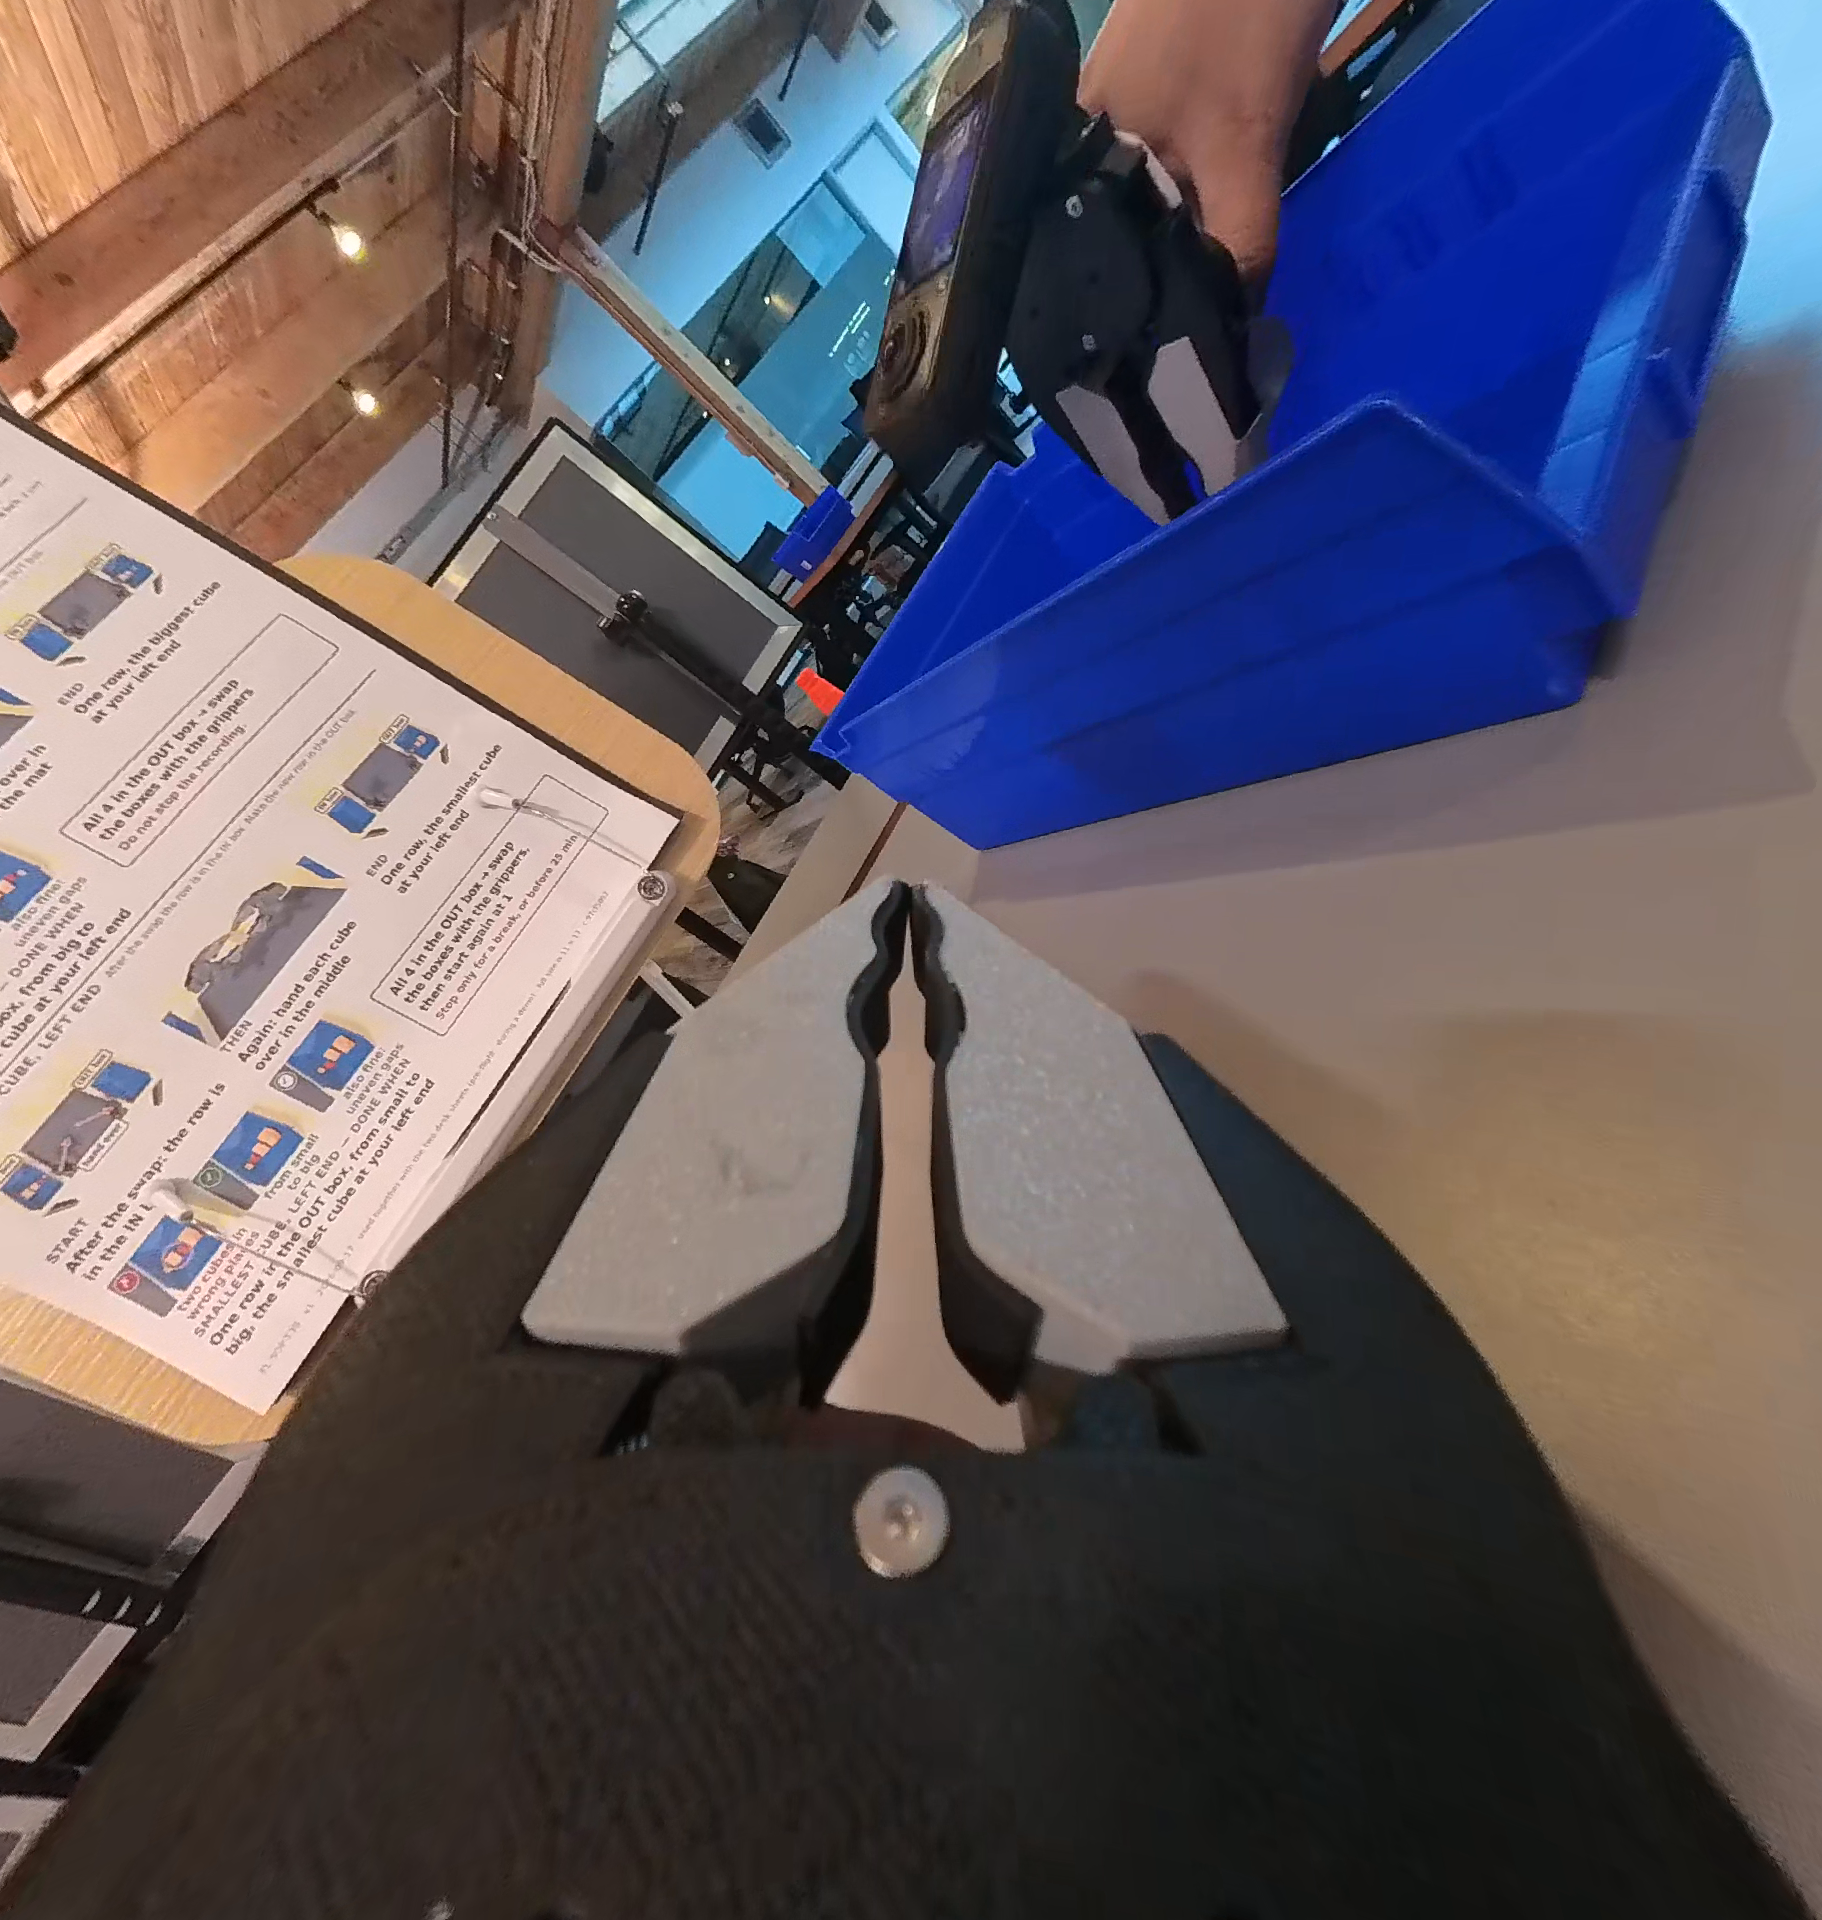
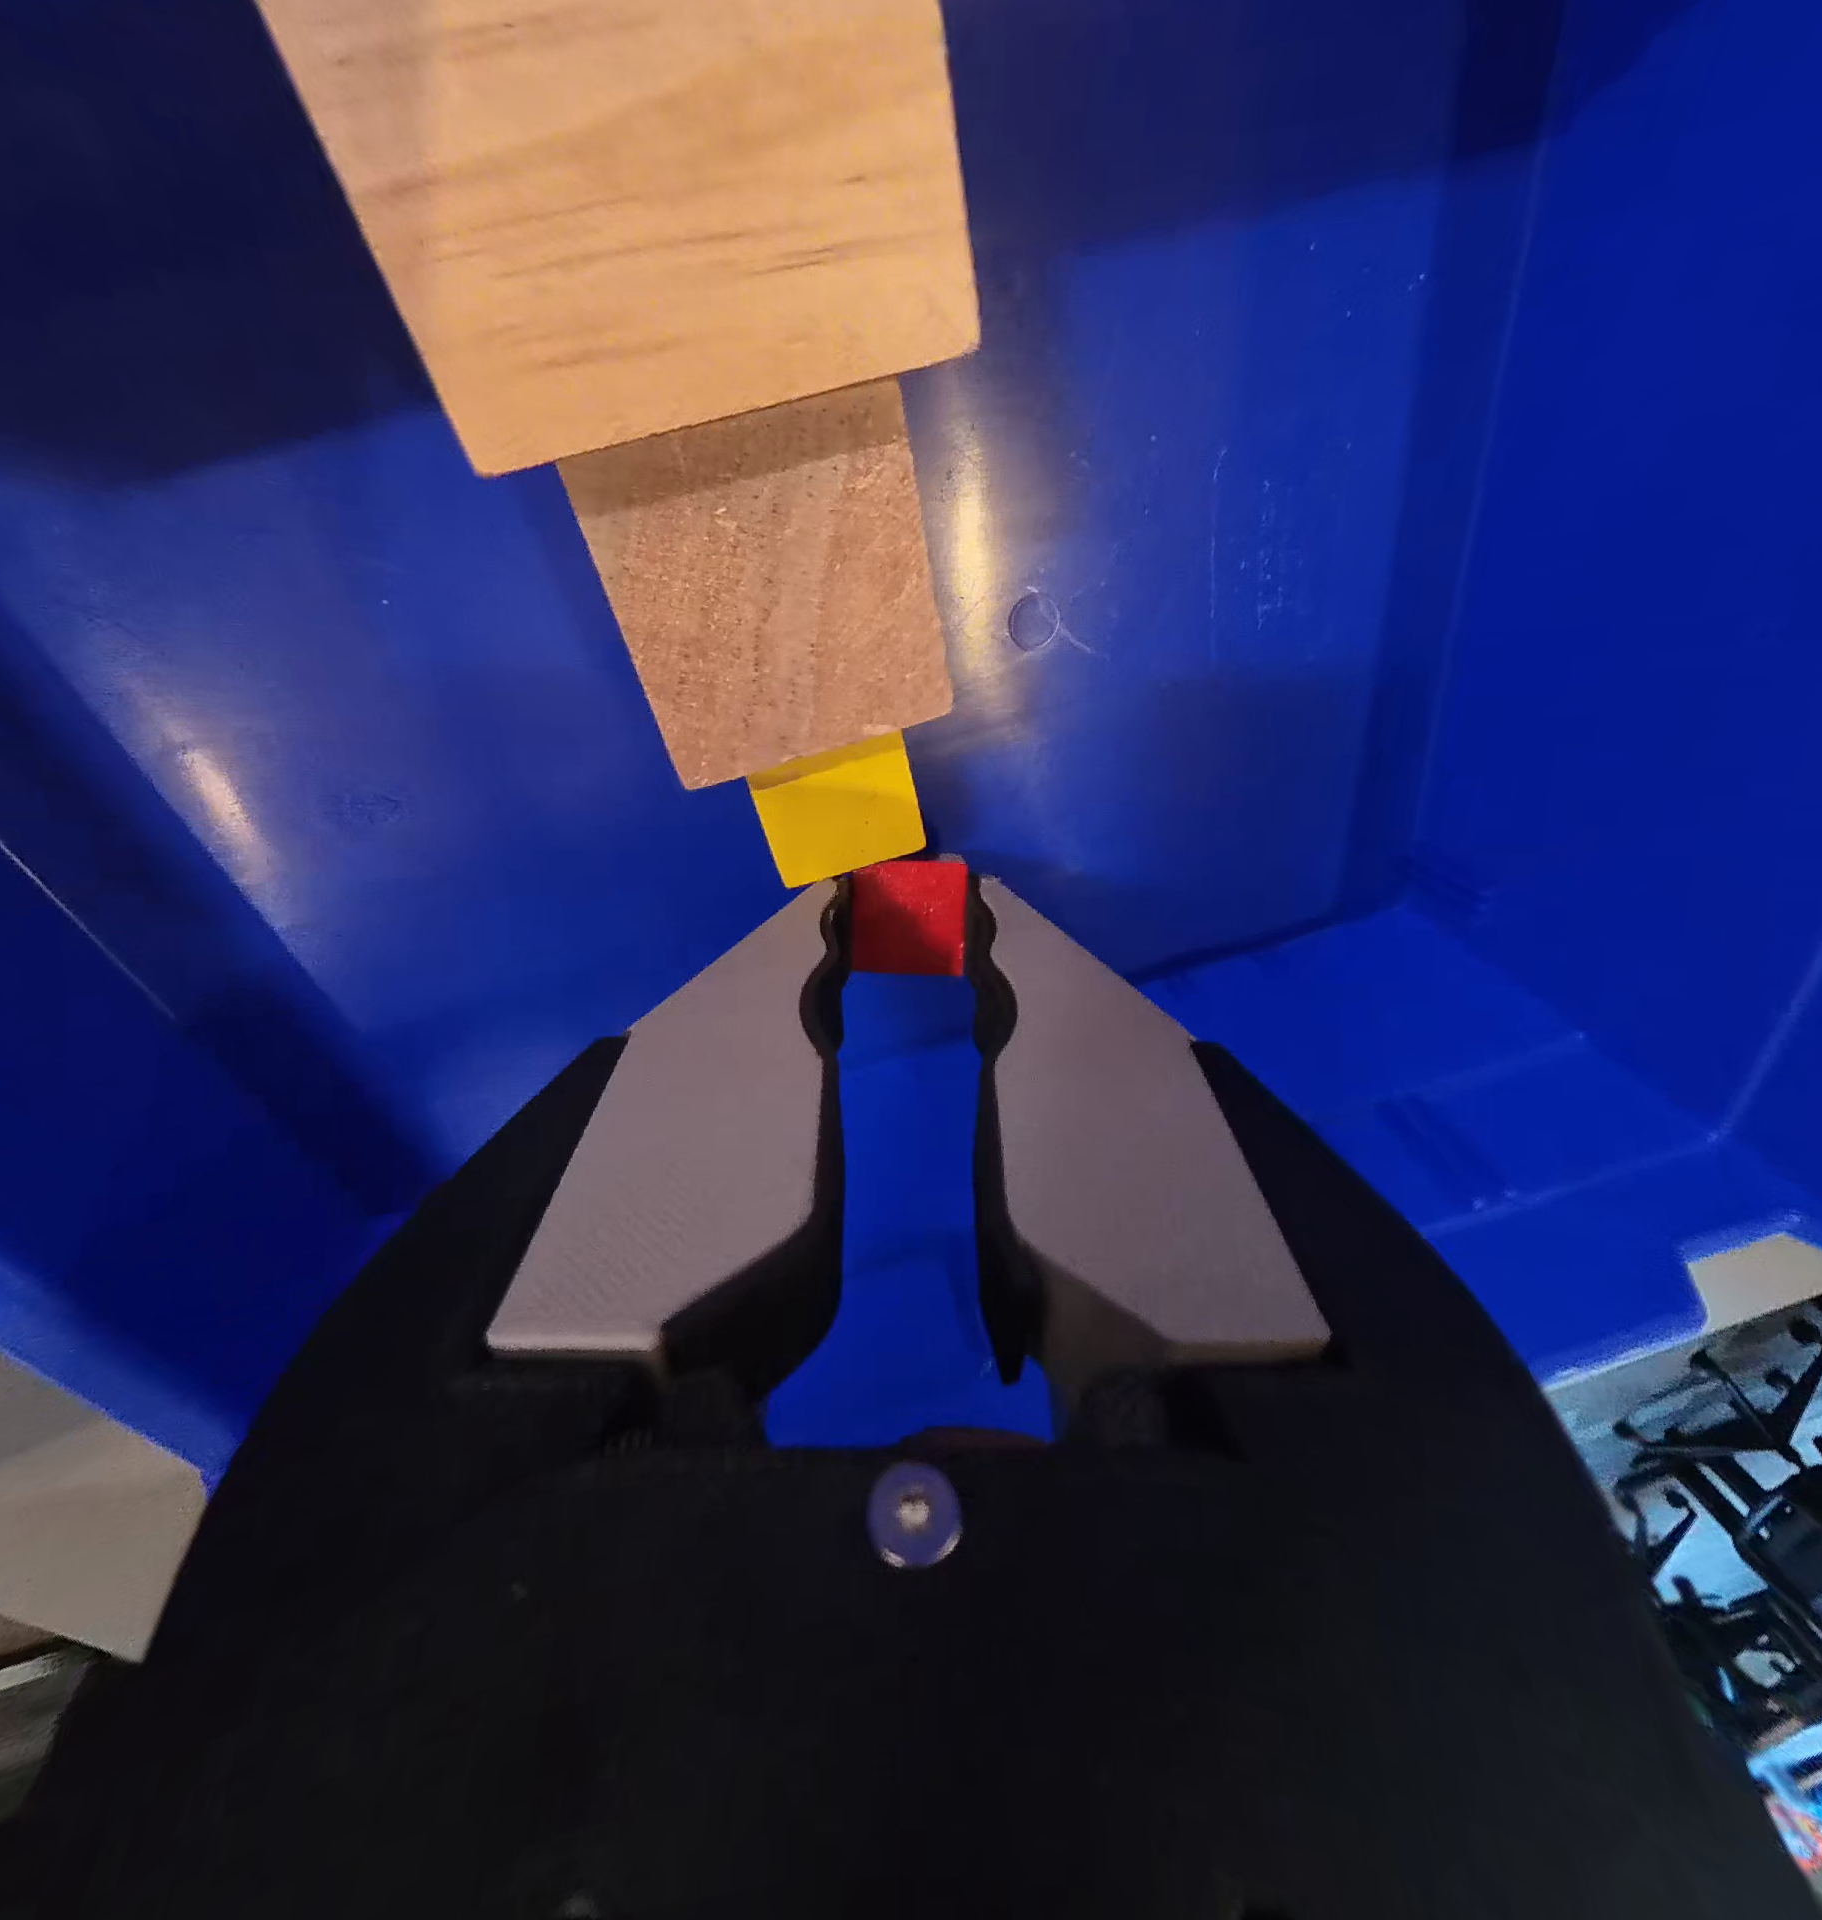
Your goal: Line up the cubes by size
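The cubes stand in one row on the floor of the blue bin (image 2: pixel 1509 623), running away from the right wrist camera from small to large: the red cube (image 2: pixel 907 920), the yellow cube (image 2: pixel 839 826), the darker wooden cube (image 2: pixel 772 613) and the big pale wooden cube (image 2: pixel 626 208). Each seems to touch or nearly touch its neighbour, though the red one sits a little to the right of the yellow one's line. The right gripper (image 2: pixel 907 914) has the red cube pinched between its tips, the jaws only as far apart as the cube is wide. Whether the cube already rests on the bin floor I cannot tell.

The risk, as I judge it, lies in the letting go. If the jaws open unevenly or the tool lifts at an angle, the light red cube could be dragged, tipped or nudged against the yellow one, spoiling the row. A push forward could also shunt the yellow cube out of line.

The left wrist view shows none of the cubes. It shows instead the bin from outside on the pale table (image 1: pixel 1406 1143), the right gripper reaching in over its wall with a hand (image 1: pixel 1198 135) on it, and an instruction sheet (image 1: pixel 211 935) on a stand at one side. The left gripper (image 1: pixel 909 904) waits above the table, jaws all but closed on nothing.
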Available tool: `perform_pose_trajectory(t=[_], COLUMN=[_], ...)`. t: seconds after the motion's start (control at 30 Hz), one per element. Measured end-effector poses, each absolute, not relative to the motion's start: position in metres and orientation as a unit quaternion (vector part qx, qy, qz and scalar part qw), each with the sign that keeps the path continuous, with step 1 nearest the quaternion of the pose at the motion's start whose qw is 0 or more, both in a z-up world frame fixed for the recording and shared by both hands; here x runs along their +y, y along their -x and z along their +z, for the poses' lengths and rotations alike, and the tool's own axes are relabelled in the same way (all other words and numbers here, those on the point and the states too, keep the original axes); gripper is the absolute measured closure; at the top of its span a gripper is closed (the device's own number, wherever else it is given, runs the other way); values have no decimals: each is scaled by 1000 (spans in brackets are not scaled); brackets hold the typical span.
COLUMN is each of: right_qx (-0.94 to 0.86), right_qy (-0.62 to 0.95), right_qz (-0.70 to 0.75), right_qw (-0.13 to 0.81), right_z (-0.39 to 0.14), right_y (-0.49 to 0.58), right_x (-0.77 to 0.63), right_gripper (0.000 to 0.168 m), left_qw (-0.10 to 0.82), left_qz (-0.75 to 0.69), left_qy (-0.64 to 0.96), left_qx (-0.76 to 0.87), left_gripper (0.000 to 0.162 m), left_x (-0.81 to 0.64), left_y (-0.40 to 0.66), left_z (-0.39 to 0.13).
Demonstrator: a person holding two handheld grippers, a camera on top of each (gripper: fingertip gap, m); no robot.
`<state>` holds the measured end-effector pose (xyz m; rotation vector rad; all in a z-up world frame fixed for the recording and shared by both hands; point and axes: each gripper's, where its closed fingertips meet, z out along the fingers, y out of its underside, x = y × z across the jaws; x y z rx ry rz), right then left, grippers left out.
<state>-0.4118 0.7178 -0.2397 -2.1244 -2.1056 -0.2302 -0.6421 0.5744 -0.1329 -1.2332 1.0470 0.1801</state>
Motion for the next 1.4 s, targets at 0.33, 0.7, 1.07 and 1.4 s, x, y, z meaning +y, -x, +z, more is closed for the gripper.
perform_pose_trajectory(t=[0.33, 0.7, 1.07, 1.4], right_qx=[-720, -669, -535, -384], right_qy=[690, 729, 702, 727], right_qz=[-43, 23, 164, 276], right_qw=[67, 145, 441, 498], right_z=[-242, -204, -122, -144], right_y=[411, 420, 441, 482], right_x=[710, 702, 588, 514], right_gripper=[149, 113, 99, 52], left_qw=[687, 643, 605, 619], left_qz=[79, 39, -99, -14], left_qy=[553, 627, 710, 770], left_qx=[464, 438, 347, 154], left_gripper=[162, 132, 91, 85], left_x=[576, 585, 526, 420], left_y=[644, 652, 658, 770], left_z=[-133, -150, -145, -141])
